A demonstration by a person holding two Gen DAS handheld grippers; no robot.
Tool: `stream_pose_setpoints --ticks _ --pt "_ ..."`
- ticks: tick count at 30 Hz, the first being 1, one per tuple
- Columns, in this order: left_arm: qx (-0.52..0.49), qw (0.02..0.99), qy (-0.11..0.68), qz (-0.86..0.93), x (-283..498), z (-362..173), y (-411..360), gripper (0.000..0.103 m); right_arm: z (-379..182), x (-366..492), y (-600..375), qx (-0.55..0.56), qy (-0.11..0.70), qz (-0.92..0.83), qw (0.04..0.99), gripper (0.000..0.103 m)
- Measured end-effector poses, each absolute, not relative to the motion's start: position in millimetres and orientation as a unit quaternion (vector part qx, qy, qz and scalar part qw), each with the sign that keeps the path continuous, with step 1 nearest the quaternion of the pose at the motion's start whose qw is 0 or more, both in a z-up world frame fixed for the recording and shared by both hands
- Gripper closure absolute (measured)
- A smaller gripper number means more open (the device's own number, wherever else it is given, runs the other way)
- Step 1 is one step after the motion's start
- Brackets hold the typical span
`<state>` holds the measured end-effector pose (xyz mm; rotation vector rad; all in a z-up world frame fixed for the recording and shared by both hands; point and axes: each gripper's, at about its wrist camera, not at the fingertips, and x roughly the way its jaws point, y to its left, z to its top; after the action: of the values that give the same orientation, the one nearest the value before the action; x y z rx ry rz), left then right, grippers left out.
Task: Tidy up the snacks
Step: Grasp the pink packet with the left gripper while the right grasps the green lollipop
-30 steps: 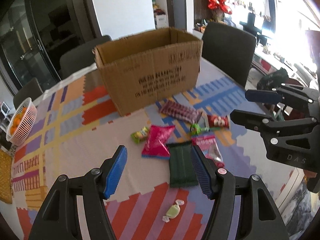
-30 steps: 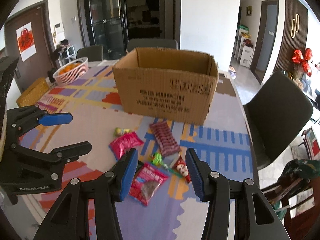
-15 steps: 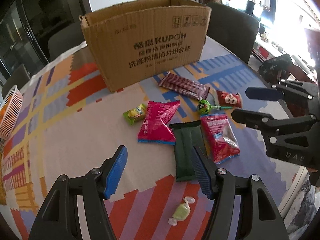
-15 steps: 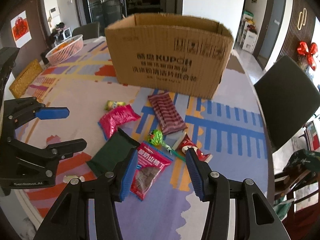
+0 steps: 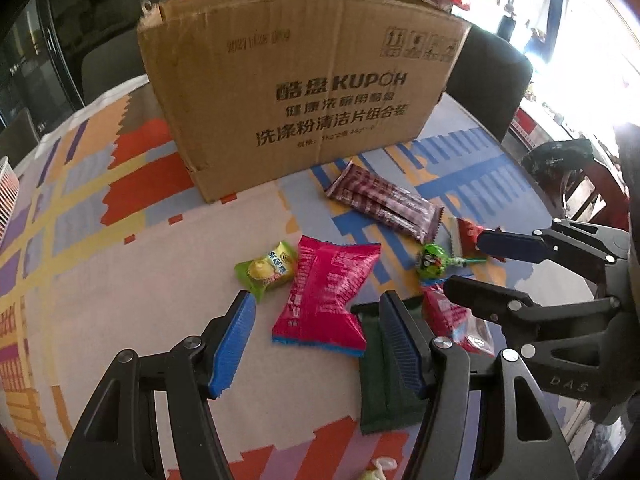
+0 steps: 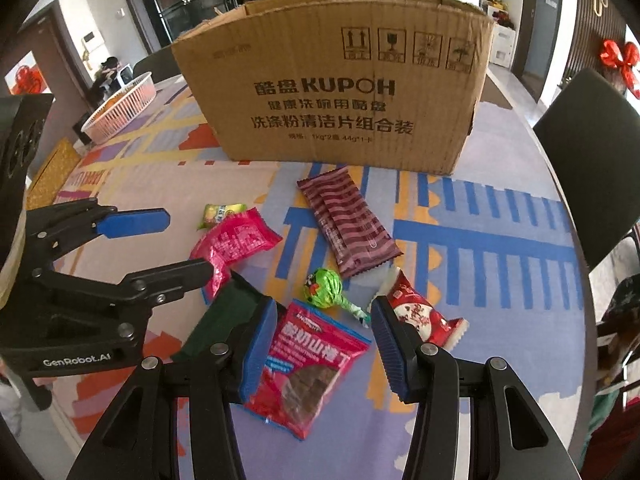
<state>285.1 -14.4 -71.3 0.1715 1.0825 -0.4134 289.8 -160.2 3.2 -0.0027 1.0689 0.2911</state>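
Several snacks lie on the patterned tablecloth in front of a cardboard box (image 5: 304, 92) (image 6: 336, 80). My left gripper (image 5: 316, 344) hovers over a pink packet (image 5: 328, 292), which lies between its fingers untouched; the jaws are closing slightly. A dark green pack (image 5: 380, 380) lies under its right finger. My right gripper (image 6: 324, 348) is open above a red packet with brown contents (image 6: 312, 368). Nearby are a green lollipop (image 6: 322, 284), a small red packet (image 6: 420, 316), a maroon striped pack (image 6: 348, 224) and a yellow-green candy (image 5: 268, 268).
A pink basket with oranges (image 6: 120, 110) stands at the far left of the table. Dark chairs (image 5: 488, 80) (image 6: 588, 148) stand at the table's right edge. A small pale wrapped candy (image 5: 376, 470) lies close to the near edge.
Both grippers have come down and forward towards the snacks, so the box and packets look larger. Neither has taken hold of anything.
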Motion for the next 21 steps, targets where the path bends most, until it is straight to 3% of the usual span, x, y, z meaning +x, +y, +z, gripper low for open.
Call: stream_pose_setpoints --ticks 19,21 --pt "0.052 0.817 0.536 -0.205 314 -94 -21 0.054 -28 318 -151 -0.002 0.534 0.139 0.834 0.065" --pt "0.054 0.817 0.538 -0.202 314 -94 -22 0.065 -29 319 -150 -0.004 0.533 0.139 0.835 0.066"
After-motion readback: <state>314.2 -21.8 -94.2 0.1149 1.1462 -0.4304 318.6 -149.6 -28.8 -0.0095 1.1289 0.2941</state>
